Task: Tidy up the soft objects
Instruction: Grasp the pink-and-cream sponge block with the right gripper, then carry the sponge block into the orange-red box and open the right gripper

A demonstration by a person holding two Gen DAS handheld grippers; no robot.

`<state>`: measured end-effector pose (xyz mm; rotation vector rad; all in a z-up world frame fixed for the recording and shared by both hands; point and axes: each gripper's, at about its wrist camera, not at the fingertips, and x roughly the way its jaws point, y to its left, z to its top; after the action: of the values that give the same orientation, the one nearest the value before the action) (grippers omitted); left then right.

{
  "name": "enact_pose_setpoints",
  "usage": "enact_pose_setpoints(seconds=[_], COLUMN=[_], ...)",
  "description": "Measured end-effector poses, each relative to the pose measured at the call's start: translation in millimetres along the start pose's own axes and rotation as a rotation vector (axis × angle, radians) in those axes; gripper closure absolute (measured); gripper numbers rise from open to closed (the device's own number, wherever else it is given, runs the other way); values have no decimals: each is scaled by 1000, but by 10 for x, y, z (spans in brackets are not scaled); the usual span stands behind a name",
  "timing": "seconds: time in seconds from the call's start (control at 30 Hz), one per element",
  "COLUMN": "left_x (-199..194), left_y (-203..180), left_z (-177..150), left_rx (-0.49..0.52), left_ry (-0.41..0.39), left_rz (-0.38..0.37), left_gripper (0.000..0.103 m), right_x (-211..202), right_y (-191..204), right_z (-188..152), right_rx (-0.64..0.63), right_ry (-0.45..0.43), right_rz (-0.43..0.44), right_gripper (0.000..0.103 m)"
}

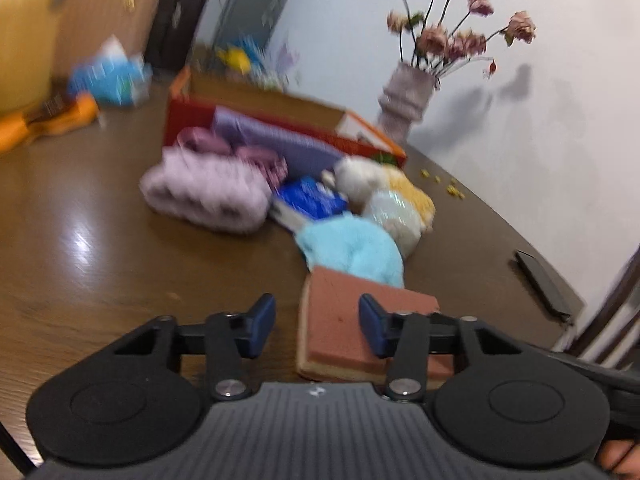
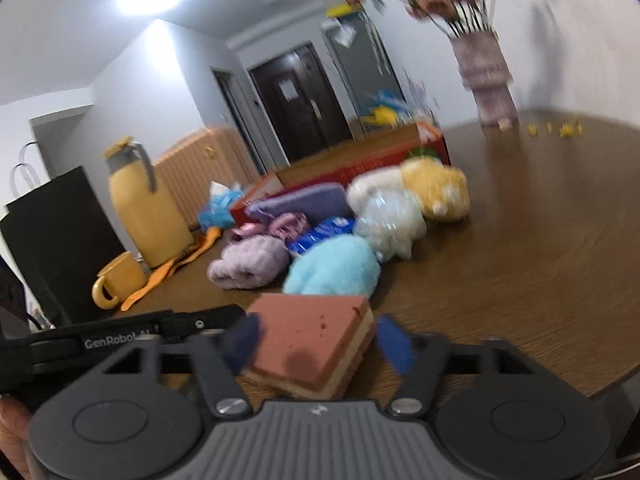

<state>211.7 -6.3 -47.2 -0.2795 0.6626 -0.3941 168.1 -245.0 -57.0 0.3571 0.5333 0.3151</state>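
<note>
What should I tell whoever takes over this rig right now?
Left gripper: open, nothing held. Right gripper: fingers either side of the brown sponge, grip unclear through blur. The other soft things, a lilac towel, a blue fluffy cloth and a yellow plush, lie piled before the red box. The box looks empty, so nothing is sorted yet; all remains.

Black ribbed grippers, blue fingers (image 1: 262,326), silver screws
</note>
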Motion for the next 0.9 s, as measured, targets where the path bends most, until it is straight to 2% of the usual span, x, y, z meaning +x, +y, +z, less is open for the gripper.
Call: enact_pose_setpoints(seconds=[0.07, 0.1, 0.23, 0.3, 0.33, 0.4, 0.5, 0.57, 0.63, 0.73, 0.83, 0.87, 0.9], left_x=[20, 31, -10, -100, -171, -237, -117, 134, 463, 1027, 1600, 1753, 1893], left_y=[39, 50, 11, -55, -84, -96, -23, 139, 399, 670, 992, 1097, 1160], left_z=[-19, -13, 38, 97, 153, 343, 918, 1398, 1827, 2295, 2661, 2742, 2816], left_rx=[-37, -43, -87, -93, -90, -98, -90, -106, -202, -159, -186, -213, -198], left_ry=[14, 22, 42, 6, -39, -94, -135, -142, -149, -123, -47, -40, -27], left_rz=[-33, -46, -33, -26, -33, -48, -42, -33, -2, 89, 160, 201, 238], left_gripper=[66, 72, 73, 73, 73, 73, 73, 74, 73, 74, 74, 74, 72], right_x=[117, 136, 178, 151, 112, 36, 181, 506, 1013, 1919, 2823, 3050, 3301], right_y=[-63, -94, -135, -103, -68, 1, 106, 155, 179, 133, 104, 99, 96], right_z=[10, 12, 33, 62, 93, 236, 737, 1208, 1697, 2302, 2653, 2695, 2733], right_rx=[36, 51, 55, 19, -3, -34, -83, -112, -144, -82, -66, -52, -49], right_ry=[43, 43, 54, 35, 16, -39, -74, -61, -42, 83, 182, 199, 227], right_rz=[7, 16, 51, 64, 73, 99, 126, 146, 158, 160, 108, 93, 89], right_gripper=[70, 70, 71, 72, 72, 72, 72, 72, 74, 74, 74, 74, 74])
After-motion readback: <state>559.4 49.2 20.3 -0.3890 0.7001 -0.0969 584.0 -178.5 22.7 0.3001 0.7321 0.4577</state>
